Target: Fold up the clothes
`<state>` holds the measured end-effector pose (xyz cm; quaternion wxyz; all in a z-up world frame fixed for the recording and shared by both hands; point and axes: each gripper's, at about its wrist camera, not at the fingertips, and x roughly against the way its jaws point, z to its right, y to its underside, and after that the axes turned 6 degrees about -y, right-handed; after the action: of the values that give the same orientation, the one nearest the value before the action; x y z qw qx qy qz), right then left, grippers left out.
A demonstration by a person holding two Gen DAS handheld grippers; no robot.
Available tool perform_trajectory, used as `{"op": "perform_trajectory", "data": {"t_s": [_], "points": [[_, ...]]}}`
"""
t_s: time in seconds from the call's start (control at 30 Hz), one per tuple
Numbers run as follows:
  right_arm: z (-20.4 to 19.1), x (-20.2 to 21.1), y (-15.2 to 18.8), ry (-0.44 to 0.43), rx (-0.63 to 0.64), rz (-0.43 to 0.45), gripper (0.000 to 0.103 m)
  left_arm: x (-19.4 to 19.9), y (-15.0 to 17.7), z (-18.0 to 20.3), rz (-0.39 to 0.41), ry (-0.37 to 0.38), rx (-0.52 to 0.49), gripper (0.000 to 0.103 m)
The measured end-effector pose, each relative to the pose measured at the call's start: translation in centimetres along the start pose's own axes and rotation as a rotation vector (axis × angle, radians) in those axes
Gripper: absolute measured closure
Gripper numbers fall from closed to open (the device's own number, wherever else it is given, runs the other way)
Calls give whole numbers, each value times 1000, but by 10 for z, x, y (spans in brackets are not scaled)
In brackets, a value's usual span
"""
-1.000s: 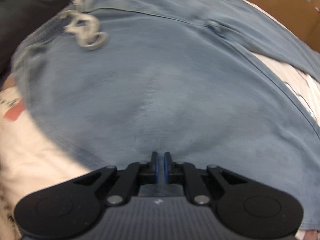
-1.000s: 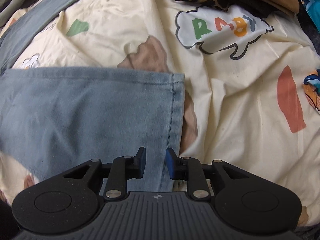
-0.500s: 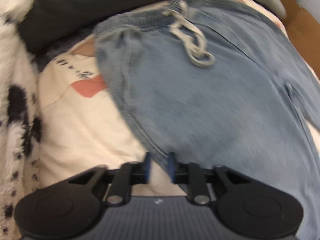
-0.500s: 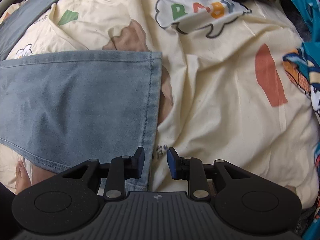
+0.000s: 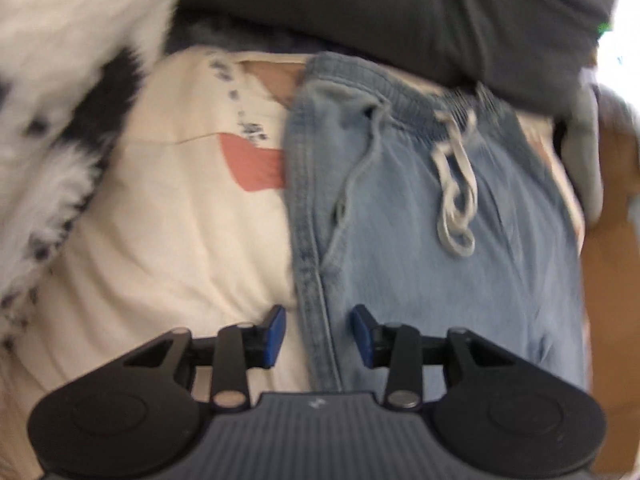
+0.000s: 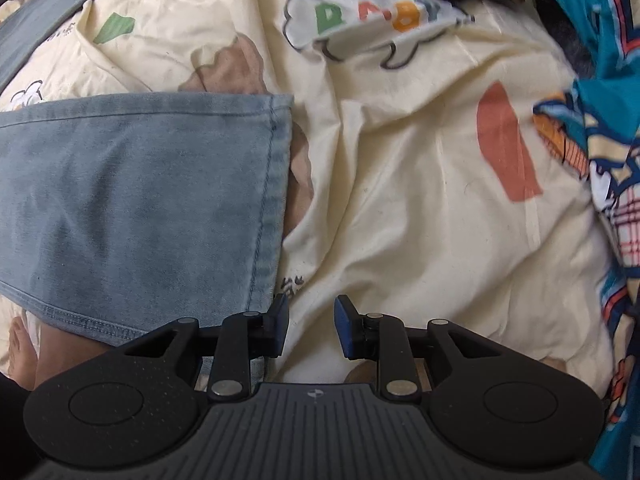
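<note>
Garment: pale blue denim drawstring trousers (image 5: 460, 248), laid flat on the cream cartoon-printed bedsheet (image 6: 420, 208); the elastic waistband with its whitish cord (image 5: 456, 184) lies toward the far edge of the bed, against a dark grey cushion (image 5: 400, 12), and one leg hem (image 6: 276, 200) ends near the middle of the sheet.

Left gripper (image 5: 318, 330): jaws spread, holding nothing, straddling the stitched side seam of the trousers just below the waist.

Right gripper (image 6: 308, 326): jaws spread and empty, over bare sheet just beside the near corner of the hem; its left finger is close to the cloth edge, contact unclear.

Handling: soft, limp and fairly light cloth, likely to sag and drag rather than hold shape; the double-stitched seam and the hem are the thickest, firmest places and should give the surest pinch. The loose cord may trail and catch.

Where to hold: side seam near the waist for the left, hem corner for the right, so the length can be lifted evenly.

Room: open sheet to the right of the hem, bounded by a teal printed fabric (image 6: 600, 80) at the right edge; a white fluffy black-spotted blanket (image 5: 60, 120) crowds the left edge beside the waistband, and a bare foot (image 6: 24, 352) shows at the near edge below the leg.
</note>
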<state>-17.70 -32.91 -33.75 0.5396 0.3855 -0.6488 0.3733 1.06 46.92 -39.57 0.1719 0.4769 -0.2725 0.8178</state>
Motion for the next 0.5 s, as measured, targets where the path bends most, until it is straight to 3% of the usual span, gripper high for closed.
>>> {"op": "perform_trajectory", "data": {"t_s": [0.07,0.13,0.27,0.5], "points": [[-3,3,-3,-6,6,10,72,0,-1,-6,5,40,57,64],[-5,5,-5,-11,6,20,71,0,-2,-12,8,83,111,73],[-5,5,-6,-27,-14,29,72,4,-5,-14,-8,171,128,73],[-5,-9,0,-48,-31,3,71,-4,13,-10,-113,172,80,73]]}}
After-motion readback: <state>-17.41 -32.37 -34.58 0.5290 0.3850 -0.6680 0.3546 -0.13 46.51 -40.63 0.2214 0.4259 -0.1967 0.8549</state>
